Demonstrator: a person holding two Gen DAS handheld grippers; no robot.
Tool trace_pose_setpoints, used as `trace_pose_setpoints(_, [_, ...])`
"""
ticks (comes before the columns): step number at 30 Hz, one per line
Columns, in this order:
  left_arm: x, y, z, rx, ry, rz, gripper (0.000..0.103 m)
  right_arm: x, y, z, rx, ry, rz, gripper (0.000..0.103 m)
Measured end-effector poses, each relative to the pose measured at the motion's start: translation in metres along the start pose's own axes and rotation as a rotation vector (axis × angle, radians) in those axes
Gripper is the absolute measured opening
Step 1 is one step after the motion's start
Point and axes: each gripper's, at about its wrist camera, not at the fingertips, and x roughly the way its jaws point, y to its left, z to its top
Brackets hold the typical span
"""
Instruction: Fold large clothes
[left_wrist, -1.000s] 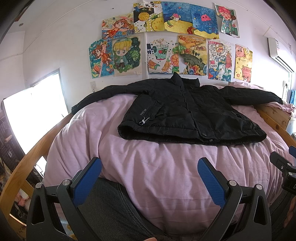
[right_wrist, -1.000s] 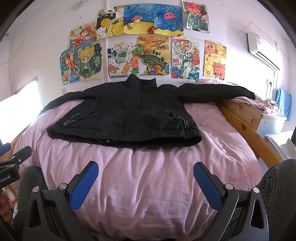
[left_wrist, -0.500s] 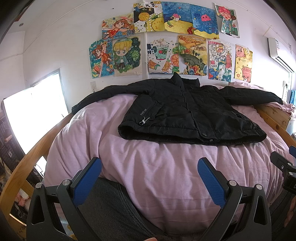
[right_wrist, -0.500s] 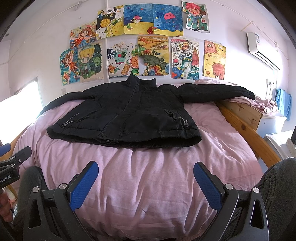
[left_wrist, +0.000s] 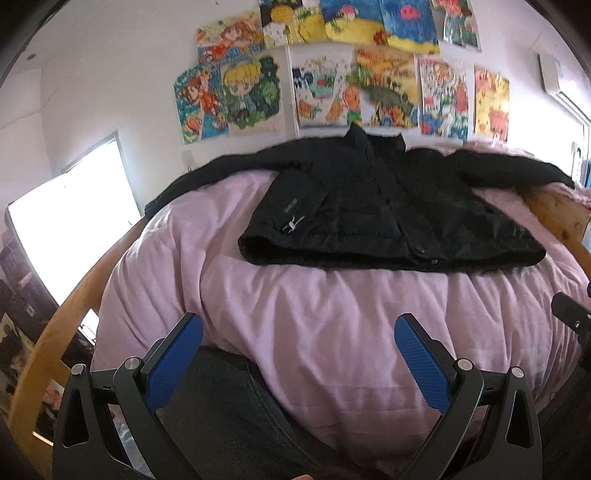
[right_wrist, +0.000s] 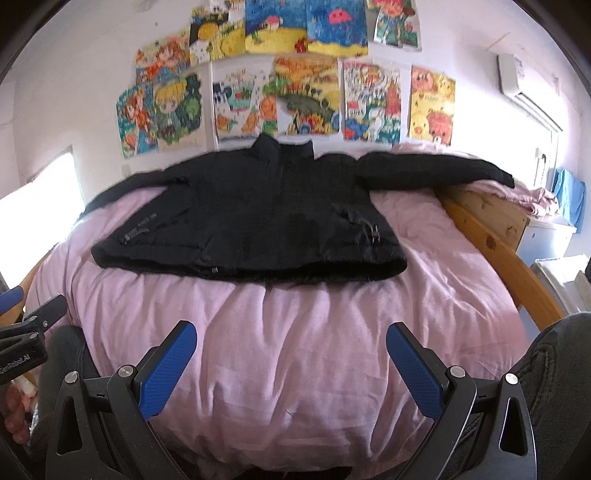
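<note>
The black jacket (left_wrist: 388, 210) lies flat and face up on the pink duvet (left_wrist: 314, 314), sleeves spread wide, collar toward the wall of drawings (right_wrist: 295, 85). Below the jacket's hem and well apart from it, the left gripper (left_wrist: 299, 328) hangs spread wide, grasping nothing. Further right of it, the right gripper (right_wrist: 291, 332) is likewise released, also short of the hem.

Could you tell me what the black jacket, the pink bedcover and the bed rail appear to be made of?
Black jacket: likely synthetic padded fabric, matte with a faint sheen; its hem looks thick and puffy.
Pink bedcover: seemingly soft woven cotton, matte, full of fine creases.
Bed rail: wood, probably pine with a light varnish; knots and grain are visible.
</note>
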Motion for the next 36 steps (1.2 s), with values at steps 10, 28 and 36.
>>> trace_pose_setpoints(10, [0.016,0.009,0.055,0.032,-0.042,0.037,0.102,0.012,-0.008,0.032,-0.019,0.02,-0.036,0.103])
trace_pose_setpoints(28, [0.144,-0.029,0.213,0.084,-0.056,-0.082,0.102,0.07,-0.13,0.178,-0.077,-0.023,0.073,0.103])
trace_pose_setpoints(36, [0.224,-0.112,0.243,0.119,0.001,-0.159,0.102,0.133,-0.317,0.218,0.35,-0.028,-0.146,0.103])
